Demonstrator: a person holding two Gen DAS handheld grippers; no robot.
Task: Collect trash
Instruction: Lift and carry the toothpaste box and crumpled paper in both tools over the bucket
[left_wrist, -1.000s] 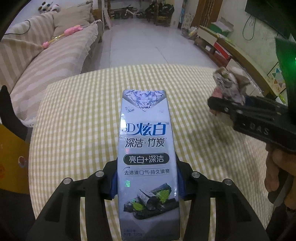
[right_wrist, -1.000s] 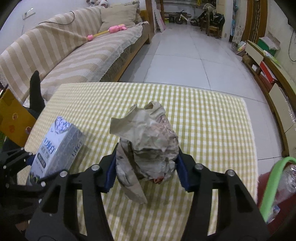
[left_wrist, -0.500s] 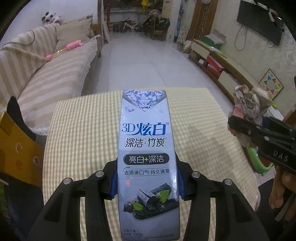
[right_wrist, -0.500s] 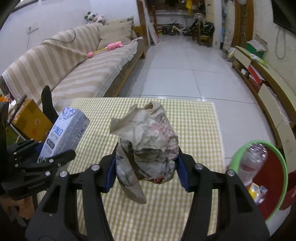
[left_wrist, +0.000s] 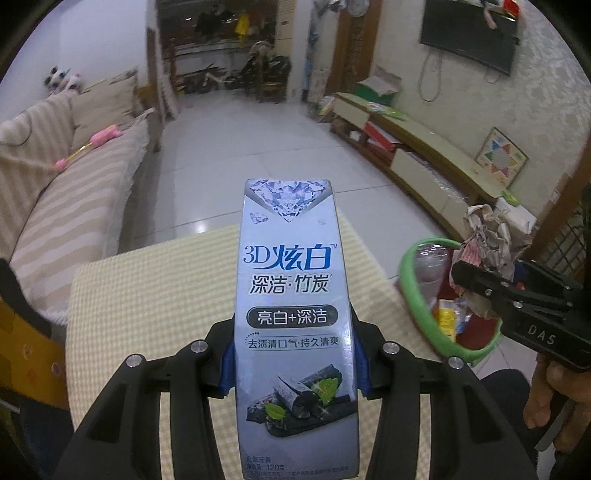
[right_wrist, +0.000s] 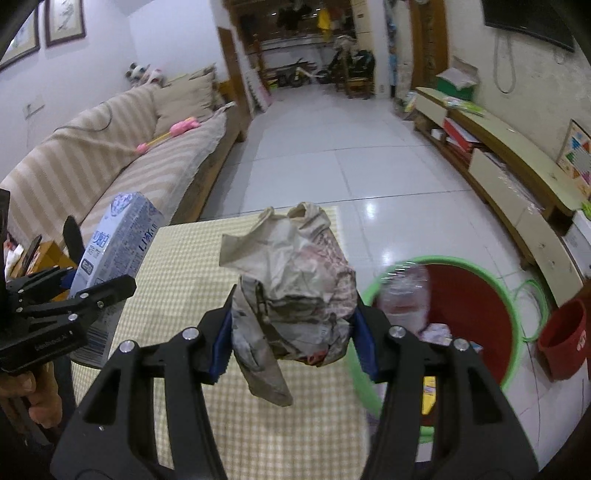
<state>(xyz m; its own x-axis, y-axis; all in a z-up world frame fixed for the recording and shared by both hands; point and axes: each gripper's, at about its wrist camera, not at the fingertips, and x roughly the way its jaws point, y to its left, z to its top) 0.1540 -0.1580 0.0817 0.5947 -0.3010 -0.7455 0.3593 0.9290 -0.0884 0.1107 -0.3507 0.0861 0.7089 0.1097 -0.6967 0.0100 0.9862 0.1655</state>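
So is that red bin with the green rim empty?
No, the bin already holds a plastic bottle and some wrappers.

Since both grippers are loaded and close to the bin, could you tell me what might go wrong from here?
1. The crumpled paper hangs over the checked table, not yet over the green-rimmed bin; released now, it would likely miss.
2. The right gripper pinches only the wad's middle, and a loose flap dangles below, which could catch on the rim.
3. The left gripper grips the toothpaste box near its lower end, so the long box might pivot or slip.
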